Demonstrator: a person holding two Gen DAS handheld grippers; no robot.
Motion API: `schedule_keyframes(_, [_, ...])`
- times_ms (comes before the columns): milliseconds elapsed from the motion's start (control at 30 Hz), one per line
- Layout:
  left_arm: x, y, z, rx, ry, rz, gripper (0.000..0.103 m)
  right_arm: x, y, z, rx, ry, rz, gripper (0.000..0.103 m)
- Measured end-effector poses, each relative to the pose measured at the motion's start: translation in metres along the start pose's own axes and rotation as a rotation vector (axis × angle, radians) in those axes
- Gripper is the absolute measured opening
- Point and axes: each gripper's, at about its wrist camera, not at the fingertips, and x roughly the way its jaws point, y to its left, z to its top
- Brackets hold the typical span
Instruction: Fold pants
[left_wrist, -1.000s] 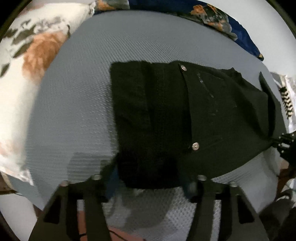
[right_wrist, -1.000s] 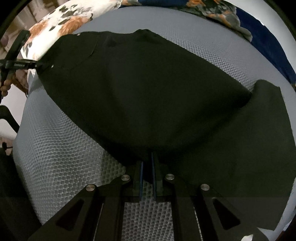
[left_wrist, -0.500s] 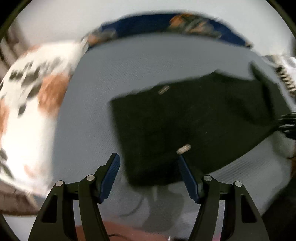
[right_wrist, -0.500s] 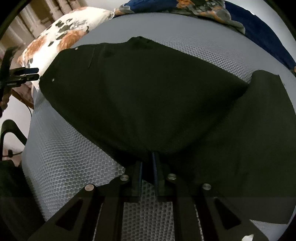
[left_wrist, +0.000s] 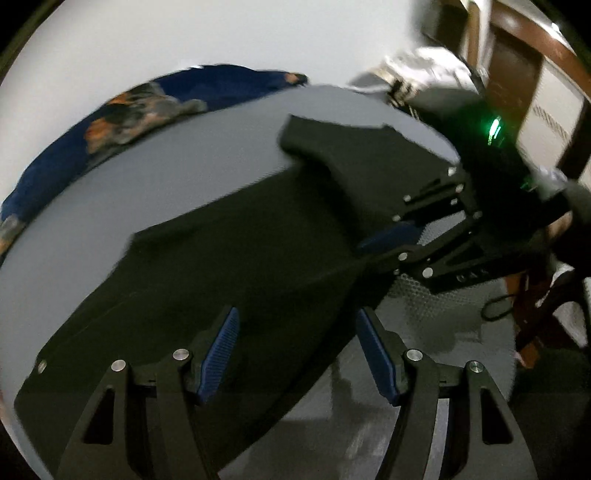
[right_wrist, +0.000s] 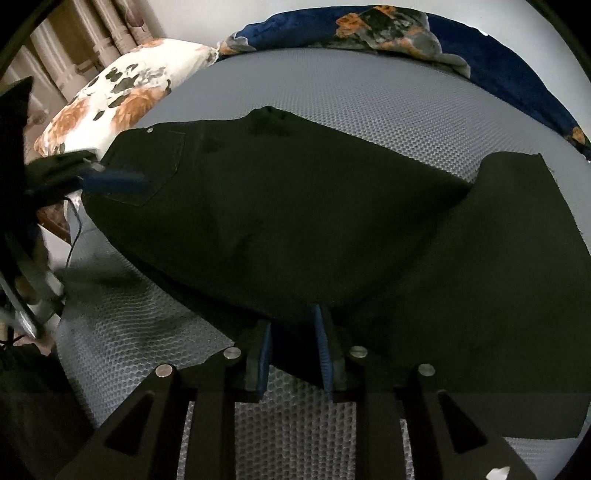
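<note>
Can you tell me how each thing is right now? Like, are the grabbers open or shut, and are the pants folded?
left gripper: open, empty, over the pants.
right gripper: slightly parted, cloth edge between the fingers; grip unclear.
black pants: lying on the mattress, legs bent into a V.
grey mattress: pants spread on it.
floral pillow: lying at the mattress corner.
blue floral blanket: bunched along the far edge.

Pretty dim indoor light overall. The left wrist view is smeared with motion blur, with a green light (left_wrist: 494, 130) glowing; the right one's sharper. Both bend hard toward black fisheye corners.
</note>
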Motion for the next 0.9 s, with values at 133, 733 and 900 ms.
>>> schedule_keyframes(133, [0.037, -0.013, 0.010, 0.029, 0.051, -0.026, 0.045, -0.002, -0.003, 0.001, 0.013, -0.009, 0.016, 0.022])
schedule_keyframes(733, [0.072, -0.021, 0.019, -0.089, 0.082, -0.032, 0.014, -0.067, -0.182, -0.049, 0.568, -0.285, -0.013, 0.044])
schedule_keyframes(900, [0.070, -0.017, 0.017, -0.132, 0.076, -0.044, 0.014, -0.073, -0.261, -0.072, 0.826, -0.410, 0.021, 0.043])
